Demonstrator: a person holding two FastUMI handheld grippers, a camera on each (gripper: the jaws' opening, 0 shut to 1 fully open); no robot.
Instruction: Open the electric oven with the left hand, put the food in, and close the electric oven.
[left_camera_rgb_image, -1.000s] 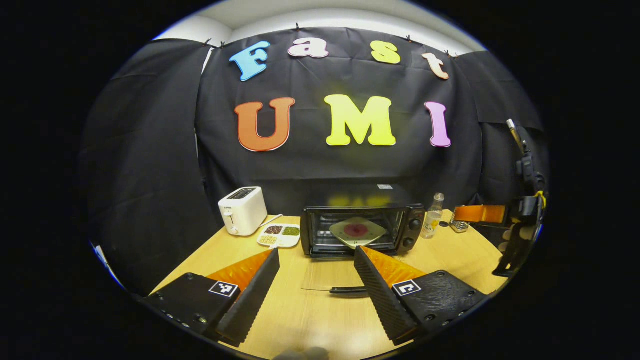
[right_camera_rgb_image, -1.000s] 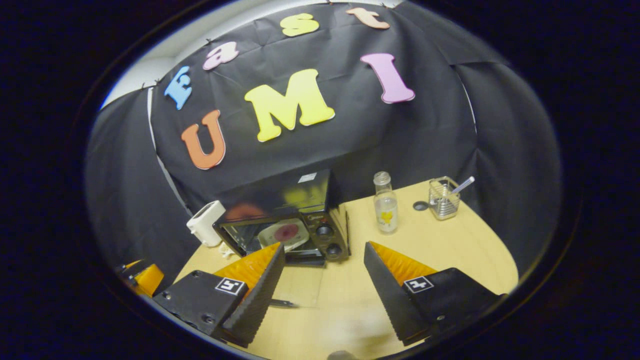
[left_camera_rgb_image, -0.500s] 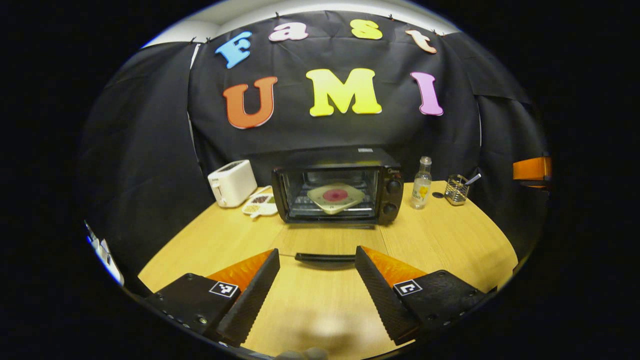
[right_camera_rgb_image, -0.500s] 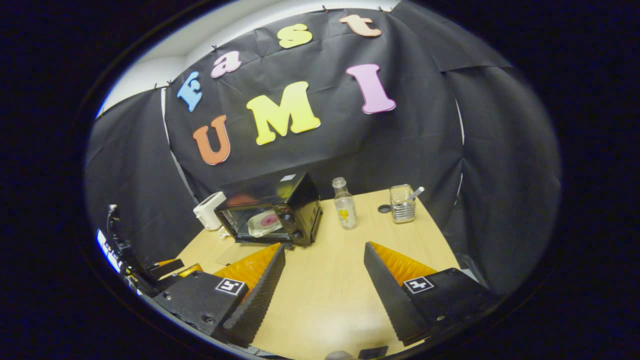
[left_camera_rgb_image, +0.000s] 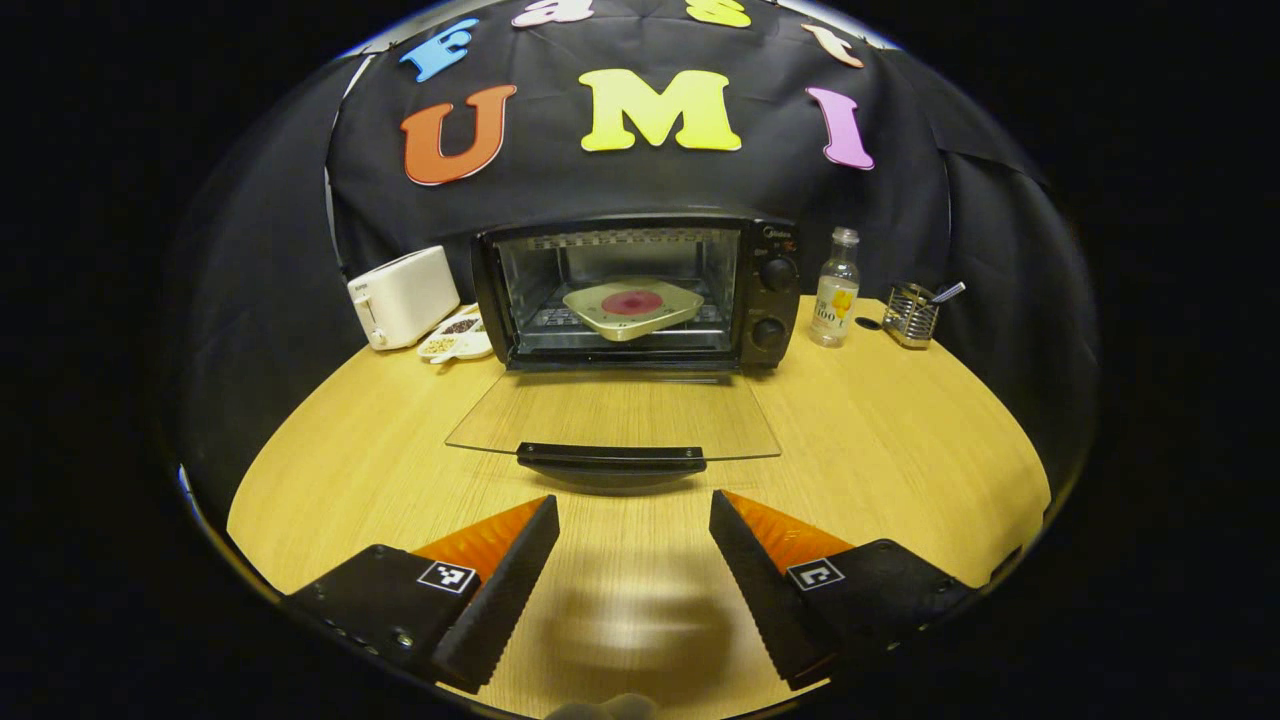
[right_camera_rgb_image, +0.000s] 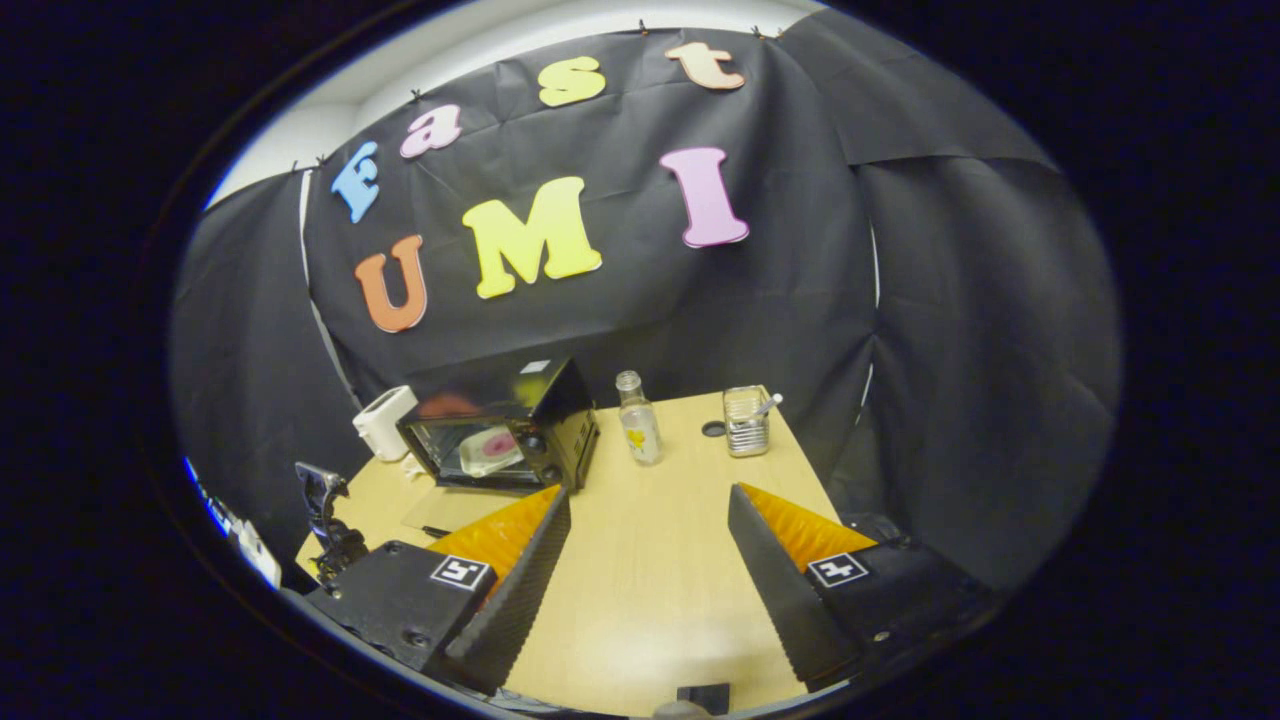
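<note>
The black electric oven (left_camera_rgb_image: 640, 290) stands at the back of the wooden table (left_camera_rgb_image: 900, 470). Its glass door (left_camera_rgb_image: 615, 415) lies flat and open toward me, with the dark handle (left_camera_rgb_image: 610, 458) at its near edge. Inside on the rack sits a pale square plate with red food (left_camera_rgb_image: 632, 303). My left gripper (left_camera_rgb_image: 632, 560) is open, a short way in front of the handle, touching nothing. My right gripper (right_camera_rgb_image: 645, 590) is open and empty over the table, well back and to the right of the oven (right_camera_rgb_image: 500, 440), whose plate (right_camera_rgb_image: 487, 450) shows through the open front.
A white toaster (left_camera_rgb_image: 403, 295) and a divided snack dish (left_camera_rgb_image: 458, 340) stand left of the oven. To its right are a small bottle (left_camera_rgb_image: 833, 302) and a wire holder with a utensil (left_camera_rgb_image: 912, 313). Dark hardware (right_camera_rgb_image: 325, 510) sits at the table's left edge.
My left gripper has drawn back from the door handle and tipped downward; the handle now lies ahead of the fingers. My right gripper has pulled away from the oven, back and to the right.
</note>
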